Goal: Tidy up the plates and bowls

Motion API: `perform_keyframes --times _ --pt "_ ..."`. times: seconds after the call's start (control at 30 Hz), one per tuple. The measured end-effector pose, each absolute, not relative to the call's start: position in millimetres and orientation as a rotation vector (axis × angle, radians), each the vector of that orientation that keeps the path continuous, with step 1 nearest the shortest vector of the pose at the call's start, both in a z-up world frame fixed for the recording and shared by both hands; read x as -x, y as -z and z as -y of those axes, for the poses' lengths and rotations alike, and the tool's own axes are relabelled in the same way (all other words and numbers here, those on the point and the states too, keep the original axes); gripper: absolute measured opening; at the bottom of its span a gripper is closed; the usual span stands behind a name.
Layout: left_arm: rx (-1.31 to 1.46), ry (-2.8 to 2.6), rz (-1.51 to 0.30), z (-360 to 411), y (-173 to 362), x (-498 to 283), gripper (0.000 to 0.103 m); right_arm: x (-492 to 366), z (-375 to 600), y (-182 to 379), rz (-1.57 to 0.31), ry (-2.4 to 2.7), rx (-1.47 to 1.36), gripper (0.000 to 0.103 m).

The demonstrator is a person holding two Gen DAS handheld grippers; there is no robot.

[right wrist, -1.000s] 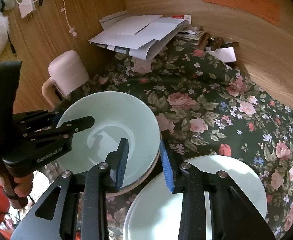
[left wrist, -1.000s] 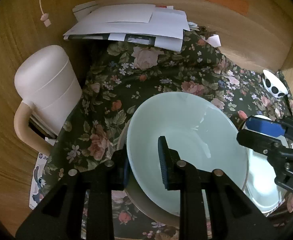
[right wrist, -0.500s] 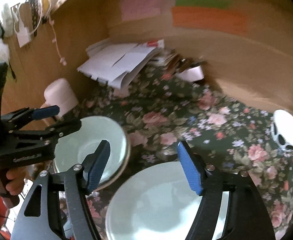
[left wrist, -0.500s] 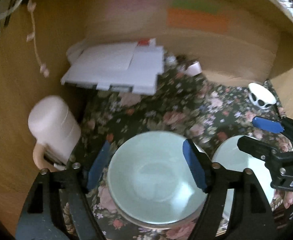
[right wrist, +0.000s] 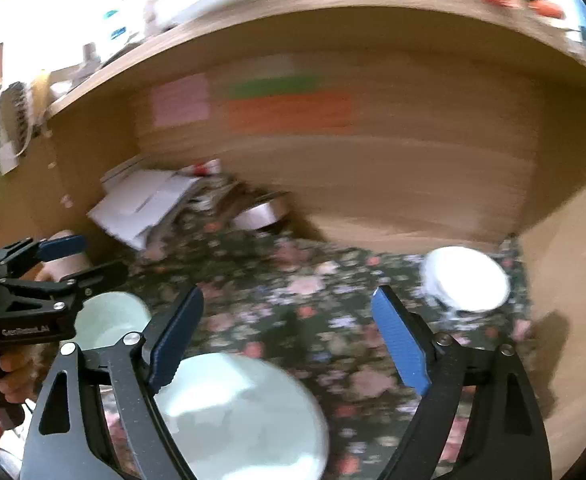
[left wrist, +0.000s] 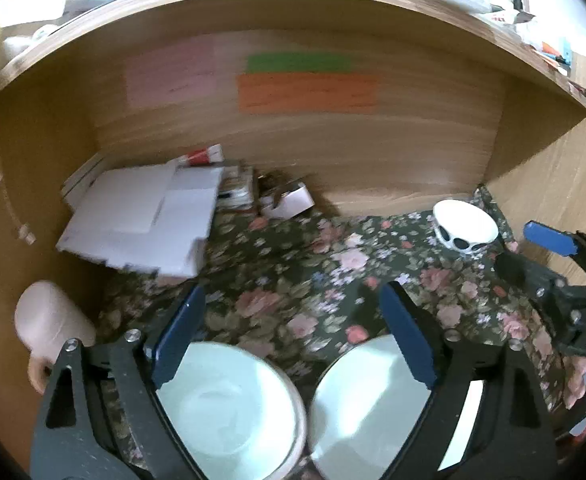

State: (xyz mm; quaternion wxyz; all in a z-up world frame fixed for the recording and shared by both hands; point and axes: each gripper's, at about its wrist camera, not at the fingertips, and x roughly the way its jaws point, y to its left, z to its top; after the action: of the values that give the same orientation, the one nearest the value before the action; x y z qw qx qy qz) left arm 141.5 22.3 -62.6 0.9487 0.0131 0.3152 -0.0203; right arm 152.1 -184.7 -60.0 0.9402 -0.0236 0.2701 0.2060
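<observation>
Left wrist view: the pale green bowl (left wrist: 229, 408) and plate (left wrist: 369, 404) are seen side by side on the floral cloth (left wrist: 293, 280). Both the left gripper (left wrist: 293, 336) and right gripper (right wrist: 285, 340), jaws just opened wide, are held empty, apparently above them.

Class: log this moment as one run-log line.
left gripper: open, empty | right gripper: open, empty | green bowl: on cloth | plate: beside bowl

A home desk nook: floral tablecloth (left wrist: 293, 280), loose papers (left wrist: 141, 216), sticky notes (left wrist: 307, 92) (on the wooden back panel).
</observation>
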Motion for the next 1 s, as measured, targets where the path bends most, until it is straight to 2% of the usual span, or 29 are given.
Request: perform_keyframes --times 0.37,0.83,0.93,1.0 --pt "-0.062 0.121 -0.68 31.1 68.9 -192.2 0.091 -194.3 251.5 64.6 -0.565 -0.236 0.001 0.087" --pt "-0.095 0.132 -0.851 76.0 128.5 -270.9 0.091 -283.7 313.2 130.5 -0.728 0.003 -0.042 0.087" --pt "-0.113 0.132 -0.887 84.6 140.3 -284.8 0.091 -302.6 323.8 144.2 -0.773 0.017 -0.092 0.073" --pt "-0.112 0.128 -0.906 88.9 146.5 -292.8 0.091 -315.2 330.9 153.7 -0.815 0.007 -0.14 0.059"
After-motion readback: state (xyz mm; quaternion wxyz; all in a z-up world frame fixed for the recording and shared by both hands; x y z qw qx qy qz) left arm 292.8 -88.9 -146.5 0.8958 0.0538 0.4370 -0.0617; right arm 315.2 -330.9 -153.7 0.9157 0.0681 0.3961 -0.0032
